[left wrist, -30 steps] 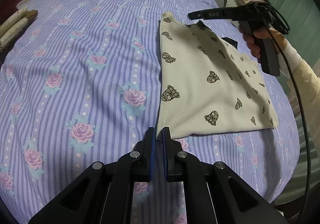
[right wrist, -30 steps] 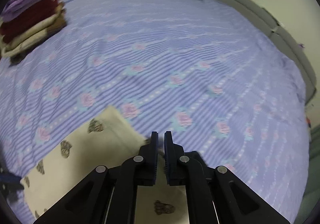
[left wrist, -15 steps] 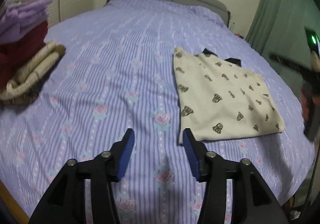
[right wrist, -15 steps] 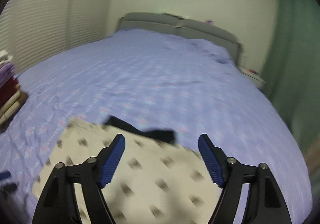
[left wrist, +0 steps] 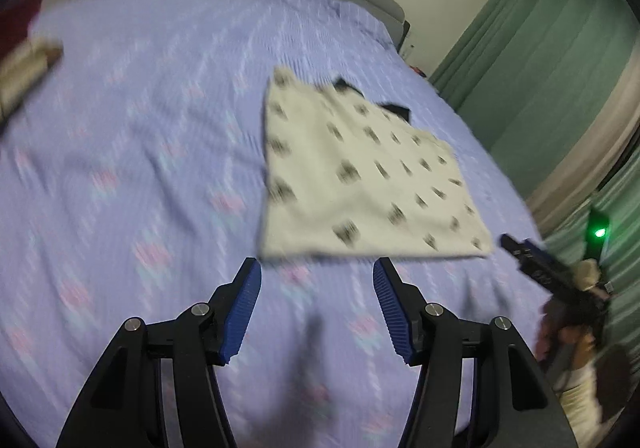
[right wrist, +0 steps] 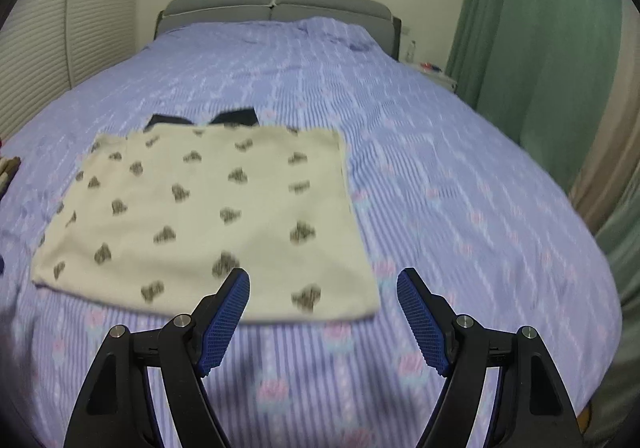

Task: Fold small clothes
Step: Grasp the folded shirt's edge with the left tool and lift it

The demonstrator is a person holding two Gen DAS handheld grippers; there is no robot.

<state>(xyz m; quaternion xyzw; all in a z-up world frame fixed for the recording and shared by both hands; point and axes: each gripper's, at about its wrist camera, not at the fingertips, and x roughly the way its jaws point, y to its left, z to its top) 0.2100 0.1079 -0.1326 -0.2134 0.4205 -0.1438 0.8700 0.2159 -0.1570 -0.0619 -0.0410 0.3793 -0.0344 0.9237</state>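
Observation:
A cream garment with dark small prints (left wrist: 360,184) lies folded flat in a rough square on the purple flowered bedspread (left wrist: 140,168); black trim pokes out at its far edge. It also shows in the right wrist view (right wrist: 208,216). My left gripper (left wrist: 316,308) is open and empty, above the bed just short of the garment's near edge. My right gripper (right wrist: 324,312) is open and empty, above the garment's near right corner. The right gripper also shows at the right edge of the left wrist view (left wrist: 536,268).
A stack of folded clothes (left wrist: 24,60) sits at the bed's left side. A grey headboard (right wrist: 276,6) is at the far end. Green curtains (right wrist: 552,48) hang along the right. The bed's near edge drops off at the lower right.
Both grippers let go of the garment's corners, opened wide and pulled back and up. The garment now lies flat on the bed.

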